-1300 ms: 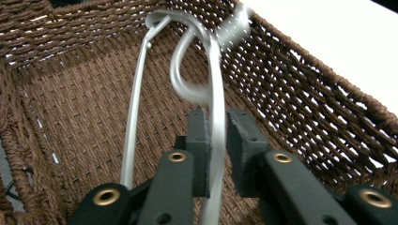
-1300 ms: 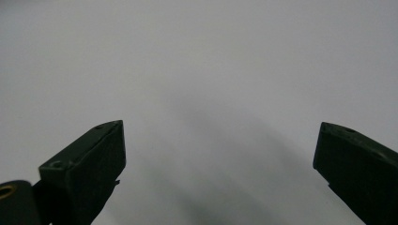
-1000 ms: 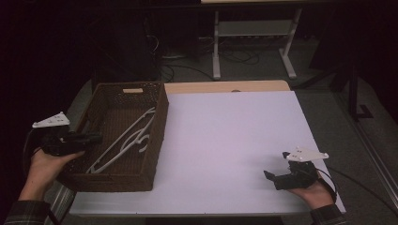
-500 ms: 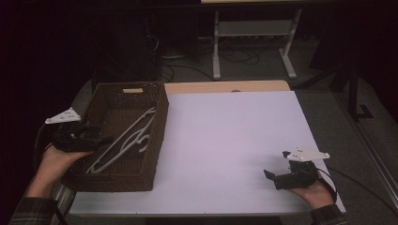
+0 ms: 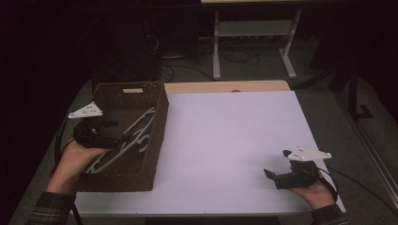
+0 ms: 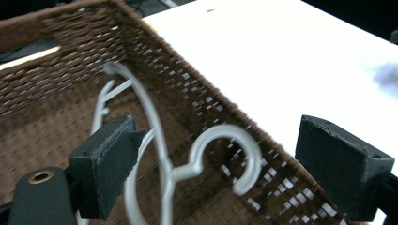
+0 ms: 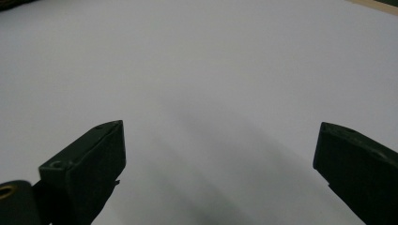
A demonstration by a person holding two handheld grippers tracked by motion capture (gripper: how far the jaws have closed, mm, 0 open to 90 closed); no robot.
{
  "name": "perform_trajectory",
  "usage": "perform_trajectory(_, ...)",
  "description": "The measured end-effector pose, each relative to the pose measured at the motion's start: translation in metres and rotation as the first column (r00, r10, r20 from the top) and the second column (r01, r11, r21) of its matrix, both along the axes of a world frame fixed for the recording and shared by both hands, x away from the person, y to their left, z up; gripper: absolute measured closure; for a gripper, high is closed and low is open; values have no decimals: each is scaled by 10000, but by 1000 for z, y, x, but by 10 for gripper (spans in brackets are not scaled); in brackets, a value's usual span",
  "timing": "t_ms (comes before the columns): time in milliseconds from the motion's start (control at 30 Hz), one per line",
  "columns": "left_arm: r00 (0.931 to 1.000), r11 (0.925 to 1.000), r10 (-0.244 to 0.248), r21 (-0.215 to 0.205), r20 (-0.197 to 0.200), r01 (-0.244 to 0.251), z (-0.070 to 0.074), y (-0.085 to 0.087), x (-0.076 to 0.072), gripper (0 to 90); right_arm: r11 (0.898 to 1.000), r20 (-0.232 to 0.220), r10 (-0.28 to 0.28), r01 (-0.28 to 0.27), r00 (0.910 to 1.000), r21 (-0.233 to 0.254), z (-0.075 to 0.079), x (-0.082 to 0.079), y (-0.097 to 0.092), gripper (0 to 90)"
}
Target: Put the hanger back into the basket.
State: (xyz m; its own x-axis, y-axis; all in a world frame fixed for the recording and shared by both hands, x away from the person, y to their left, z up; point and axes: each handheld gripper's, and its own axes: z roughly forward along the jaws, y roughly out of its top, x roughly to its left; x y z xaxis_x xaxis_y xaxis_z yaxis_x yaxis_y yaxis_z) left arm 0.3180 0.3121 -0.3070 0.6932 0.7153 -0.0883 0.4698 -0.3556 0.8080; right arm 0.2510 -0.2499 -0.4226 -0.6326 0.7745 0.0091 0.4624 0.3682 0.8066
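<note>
A brown wicker basket [image 5: 159, 117] stands at the table's left side with white plastic hangers [image 5: 136, 133] lying inside. My left gripper [image 5: 123, 137] reaches into the basket from its left rim, open. In the left gripper view its jaws straddle a white hanger's hook [image 6: 225, 154] and neck, with the basket wall [image 6: 197, 93] behind. My right gripper [image 5: 272, 176] rests low over the white table top [image 5: 234, 136] near the front right corner, open and empty. The right gripper view has bare white table [image 7: 211, 84] between its wide-apart jaws.
A strip of bare wood [image 5: 225, 86] runs along the table's far edge. A white metal frame [image 5: 253, 37] and cables stand on the dark floor behind the table. A cable trails from the right gripper off the table's right edge.
My left gripper has moved from outside the basket's left rim rightward over it and down toward the hangers. The right gripper has stayed in place.
</note>
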Motion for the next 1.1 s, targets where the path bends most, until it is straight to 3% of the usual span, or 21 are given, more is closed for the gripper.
perform_trajectory(300,9975,9979,-560,-287,426,572,9,-50,0,135,9998,111,80,-81,9999,158,3,-1,-1,23)
perform_trajectory(333,9963,9969,-726,-266,470,739,9,-63,0,136,9998,118,84,-86,9999,156,3,-1,-1,23)
perform_trajectory(567,9907,9905,-1262,-476,515,1287,3,-98,0,136,9998,163,104,-107,9998,195,3,-1,-1,23)
perform_trajectory(767,9836,9828,-1699,-623,601,1736,-9,-132,-3,135,9996,208,141,-146,9997,227,4,-1,-2,23)
perform_trajectory(867,9788,9773,-1963,-694,586,2001,-21,-153,-5,135,9996,208,185,-190,9996,226,4,-1,-2,23)
perform_trajectory(1100,9702,9675,-2390,-759,387,2414,-44,-177,-9,135,9995,192,210,-215,9996,238,3,-2,-2,23)
